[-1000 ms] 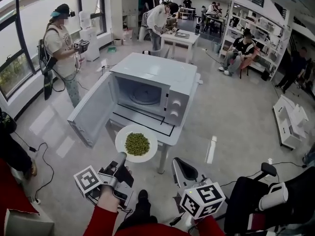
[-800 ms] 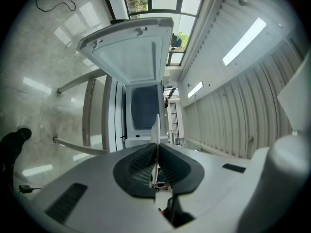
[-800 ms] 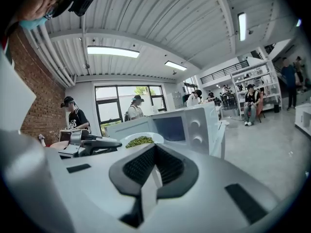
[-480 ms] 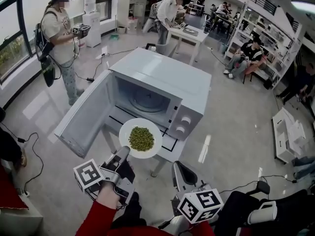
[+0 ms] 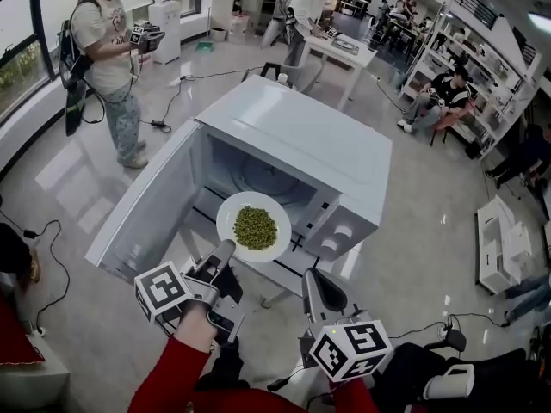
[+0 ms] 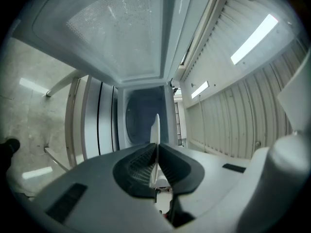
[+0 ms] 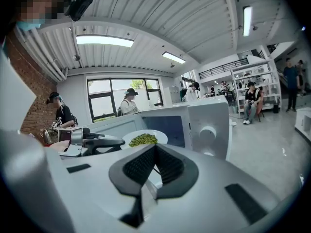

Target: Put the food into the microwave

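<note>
Red sleeves point(image 5: 175, 375) end at a pale grey left gripper point(image 5: 226, 249) and right gripper point(image 5: 312, 276), each with black ribbed fingers point(image 7: 140, 167) and a white cube point(image 5: 163, 290) of black square markers

A big open workshop: glossy pale floor point(image 5: 413, 222) with black cables point(image 5: 162, 126) trailing across it. Tall windows point(image 5: 13, 67) line the left wall, and white shelving point(image 5: 456, 41) fills the far right. Strip lights point(image 7: 104, 41) glow on the ribbed ceiling point(image 7: 194, 23) (bright, even light). A white table point(image 5: 344, 50) stands at the back.
</note>
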`<state>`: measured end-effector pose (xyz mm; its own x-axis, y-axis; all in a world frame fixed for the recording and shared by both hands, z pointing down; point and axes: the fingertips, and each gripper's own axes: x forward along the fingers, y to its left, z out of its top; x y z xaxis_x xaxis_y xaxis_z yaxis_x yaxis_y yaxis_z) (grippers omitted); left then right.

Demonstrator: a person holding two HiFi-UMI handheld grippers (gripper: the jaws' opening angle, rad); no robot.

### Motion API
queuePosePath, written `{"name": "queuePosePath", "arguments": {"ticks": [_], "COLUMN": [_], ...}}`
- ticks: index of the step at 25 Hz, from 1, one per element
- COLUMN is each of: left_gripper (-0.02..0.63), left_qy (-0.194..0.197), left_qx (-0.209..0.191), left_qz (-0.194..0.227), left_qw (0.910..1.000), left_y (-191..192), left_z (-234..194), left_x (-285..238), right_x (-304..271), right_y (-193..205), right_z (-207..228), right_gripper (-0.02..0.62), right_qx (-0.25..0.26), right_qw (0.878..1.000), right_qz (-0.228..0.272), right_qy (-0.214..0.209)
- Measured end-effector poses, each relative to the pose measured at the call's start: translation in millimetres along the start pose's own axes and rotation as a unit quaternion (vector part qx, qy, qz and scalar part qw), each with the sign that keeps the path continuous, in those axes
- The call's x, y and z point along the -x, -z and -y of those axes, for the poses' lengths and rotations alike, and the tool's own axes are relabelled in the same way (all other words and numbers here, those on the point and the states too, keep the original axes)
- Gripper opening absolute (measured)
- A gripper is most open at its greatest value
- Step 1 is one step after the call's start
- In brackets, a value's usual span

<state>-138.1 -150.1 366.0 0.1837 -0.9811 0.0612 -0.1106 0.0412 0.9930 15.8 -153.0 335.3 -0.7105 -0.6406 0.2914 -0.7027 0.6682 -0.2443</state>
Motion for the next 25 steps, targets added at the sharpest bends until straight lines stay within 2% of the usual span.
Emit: {"name": "queuePosePath", "arguments": {"ticks": [16,25], "left_gripper": [0.025,0.025], "left_qy": [-0.01,-0.015], "left_qx": [-0.019,0.005], "left_qz": [-0.002,0.009], "left_qw": [0.9998,0.9998], "left_y": [-20,-15], "left_z": [-16,-49], "left_x": [-45,-61], "right_x": [-42,-66], "right_y": [1,28], "right_z": [16,23], "right_gripper": [0.014,0.014], "right_qx": [0.017,0.014], "right_qw": [0.999,0.997], "right_qz": [-0.037,-0.075], "right_qy": [0.029,0.026]}}
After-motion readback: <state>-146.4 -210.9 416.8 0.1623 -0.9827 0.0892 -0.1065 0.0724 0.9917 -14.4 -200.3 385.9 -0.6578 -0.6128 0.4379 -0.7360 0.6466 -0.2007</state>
